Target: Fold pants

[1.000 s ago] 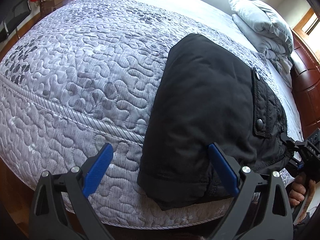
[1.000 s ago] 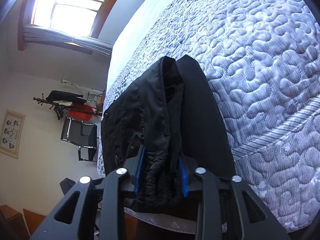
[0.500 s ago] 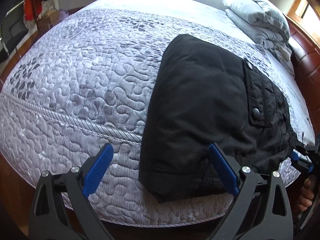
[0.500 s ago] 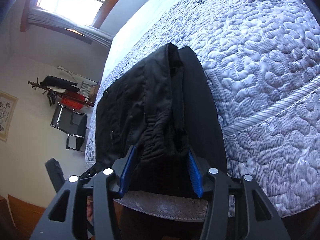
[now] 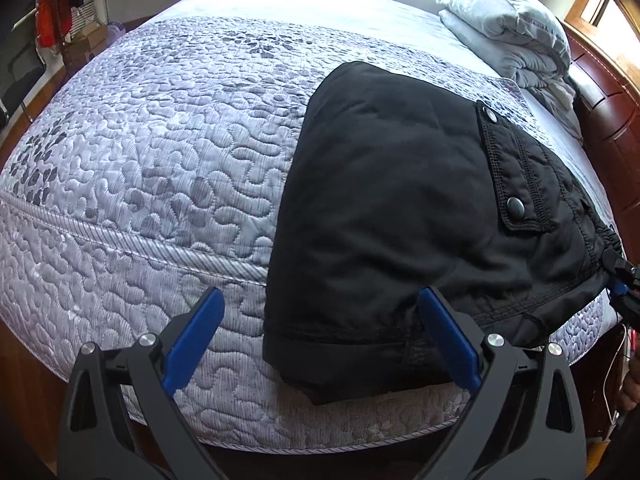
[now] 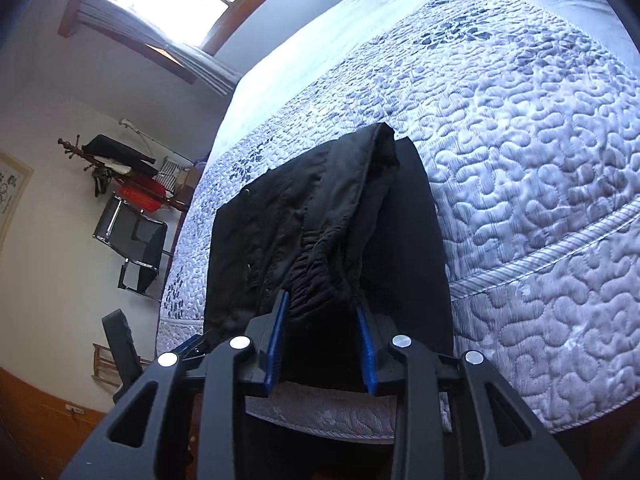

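Note:
Black pants [image 5: 392,208] lie folded on a grey quilted bed [image 5: 168,152], their lower end hanging over the near edge. A pocket flap with snap buttons [image 5: 516,208] faces up at the right. My left gripper [image 5: 320,344] is open and empty just in front of the bed edge; its right finger overlaps the pants' hem. In the right wrist view the pants [image 6: 320,216] run away from me. My right gripper [image 6: 322,344] stands with its blue pads on either side of the gathered waistband, which bunches between them.
A folded grey duvet [image 5: 508,28] lies at the head of the bed beside a dark wooden headboard [image 5: 612,120]. A black chair [image 6: 132,248] and a coat rack with red clothes [image 6: 132,184] stand by the wall under a window [image 6: 176,4].
My left gripper has drawn back and up, open throughout. My right gripper's pads spread half a second ago and have closed in on the waistband again.

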`<action>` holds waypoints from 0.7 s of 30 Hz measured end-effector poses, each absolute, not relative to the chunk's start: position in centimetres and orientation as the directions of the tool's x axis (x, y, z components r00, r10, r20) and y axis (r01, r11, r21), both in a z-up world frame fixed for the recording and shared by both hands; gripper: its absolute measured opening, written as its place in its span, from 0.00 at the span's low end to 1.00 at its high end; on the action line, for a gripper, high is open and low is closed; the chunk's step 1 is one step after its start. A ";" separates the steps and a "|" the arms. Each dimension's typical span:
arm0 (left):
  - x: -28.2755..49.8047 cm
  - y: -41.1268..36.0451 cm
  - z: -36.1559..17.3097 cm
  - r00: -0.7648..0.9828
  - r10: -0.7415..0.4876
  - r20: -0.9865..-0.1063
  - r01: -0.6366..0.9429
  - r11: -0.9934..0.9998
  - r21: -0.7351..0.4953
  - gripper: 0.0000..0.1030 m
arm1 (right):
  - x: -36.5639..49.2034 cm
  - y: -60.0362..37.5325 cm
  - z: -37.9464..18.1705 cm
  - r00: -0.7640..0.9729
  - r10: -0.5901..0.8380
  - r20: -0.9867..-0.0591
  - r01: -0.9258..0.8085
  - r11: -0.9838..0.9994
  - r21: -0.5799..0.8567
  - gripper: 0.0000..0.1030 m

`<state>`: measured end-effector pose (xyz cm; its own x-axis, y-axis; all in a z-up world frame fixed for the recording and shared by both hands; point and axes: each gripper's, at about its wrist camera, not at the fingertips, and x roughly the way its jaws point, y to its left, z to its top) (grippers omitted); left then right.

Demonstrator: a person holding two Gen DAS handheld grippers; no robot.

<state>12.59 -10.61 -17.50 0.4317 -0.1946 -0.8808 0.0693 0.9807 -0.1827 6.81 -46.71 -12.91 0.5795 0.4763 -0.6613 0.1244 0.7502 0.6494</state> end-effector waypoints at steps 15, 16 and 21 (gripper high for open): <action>12.4 -11.4 -17.4 0.445 -0.164 -0.881 0.106 0.986 -0.130 0.95 | 6.7 -47.4 -16.0 0.554 0.473 -0.685 0.185 0.732 0.655 0.31; 12.3 -11.5 -17.4 0.446 -0.160 -0.881 0.108 0.986 -0.125 0.95 | 6.9 -47.2 -16.2 0.549 0.471 -0.690 0.188 0.735 0.651 0.31; 11.9 -11.8 -16.8 0.462 -0.150 -0.874 0.122 0.987 -0.105 0.95 | 6.8 -47.2 -18.1 0.535 0.477 -0.697 0.215 0.721 0.659 0.32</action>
<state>11.86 -11.79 -16.83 0.4616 -0.1500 -0.8743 0.1216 0.9870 -0.1051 6.77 -47.17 -18.14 0.5347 0.4775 -0.6972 0.2150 0.7210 0.6587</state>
